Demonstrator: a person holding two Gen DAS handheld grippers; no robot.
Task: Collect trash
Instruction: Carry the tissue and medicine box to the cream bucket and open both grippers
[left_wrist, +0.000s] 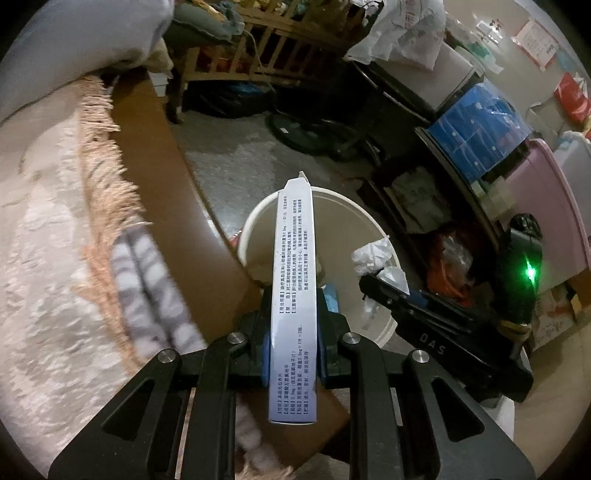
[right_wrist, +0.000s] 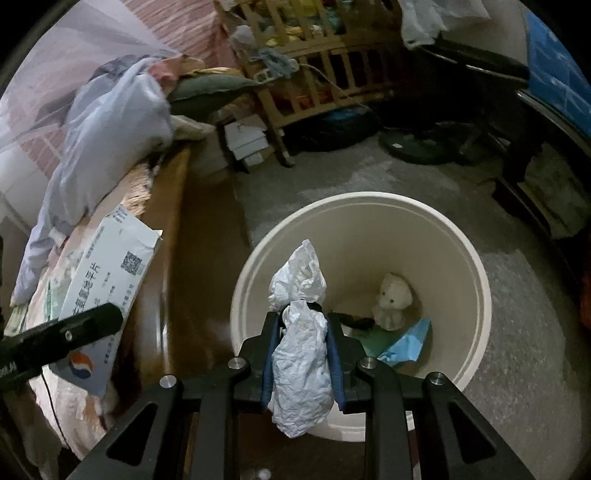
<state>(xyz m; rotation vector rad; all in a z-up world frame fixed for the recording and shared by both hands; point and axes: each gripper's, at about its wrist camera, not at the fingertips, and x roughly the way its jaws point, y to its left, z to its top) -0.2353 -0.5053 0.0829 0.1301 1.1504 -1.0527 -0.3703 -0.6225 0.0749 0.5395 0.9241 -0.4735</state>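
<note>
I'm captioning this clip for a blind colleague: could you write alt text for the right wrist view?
The right tool grips a crumpled white tissue above an open cream bin on a grey floor. Inside the bin lie a small white plush toy and a blue scrap; a printed white box is at the left.

The box (left_wrist: 293, 295) hides much of the bin (left_wrist: 373, 236) behind it. The tissue (right_wrist: 301, 332) covers the bin's near wall. The rug (left_wrist: 48, 221) blurs at the left edge. The box's print is too small to read.
</note>
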